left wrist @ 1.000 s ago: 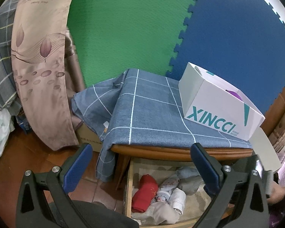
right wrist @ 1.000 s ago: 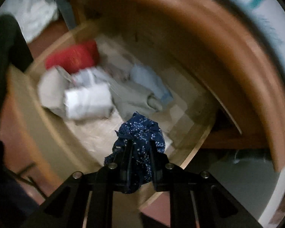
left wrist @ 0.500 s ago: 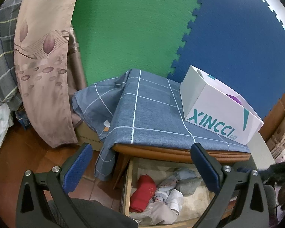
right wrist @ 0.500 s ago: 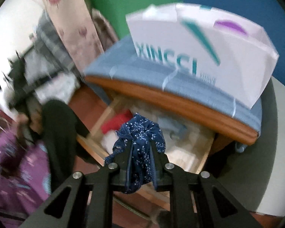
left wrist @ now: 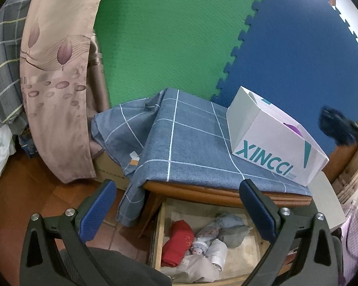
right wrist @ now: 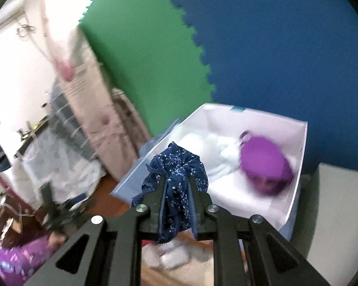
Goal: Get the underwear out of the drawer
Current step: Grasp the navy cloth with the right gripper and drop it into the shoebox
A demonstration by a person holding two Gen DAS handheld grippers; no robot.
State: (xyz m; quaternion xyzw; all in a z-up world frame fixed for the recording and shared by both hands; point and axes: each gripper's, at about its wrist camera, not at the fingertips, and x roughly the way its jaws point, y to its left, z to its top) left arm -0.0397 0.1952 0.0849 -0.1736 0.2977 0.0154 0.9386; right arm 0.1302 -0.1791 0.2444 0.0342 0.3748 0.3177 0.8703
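My right gripper (right wrist: 177,186) is shut on navy white-speckled underwear (right wrist: 176,166) and holds it in the air, above the near edge of the white XINCCI box (right wrist: 296,157). The same underwear shows as a dark blur at the right edge of the left wrist view (left wrist: 336,128), above the box (left wrist: 269,152). The wooden drawer (left wrist: 158,233) stands open under the table, holding red (left wrist: 177,243), grey and white rolled garments. My left gripper (left wrist: 176,212) is open and empty, held back above the drawer's left front.
A blue checked cloth (left wrist: 183,143) covers the tabletop. The box holds a purple item (right wrist: 265,164) and white cloth. Green and blue foam mats line the wall. A beige curtain (left wrist: 57,71) hangs at left. A grey stool (left wrist: 327,202) stands at right.
My right gripper has lifted the navy underwear out of the drawer and up over the white box. The left gripper has drawn back slightly and stayed open.
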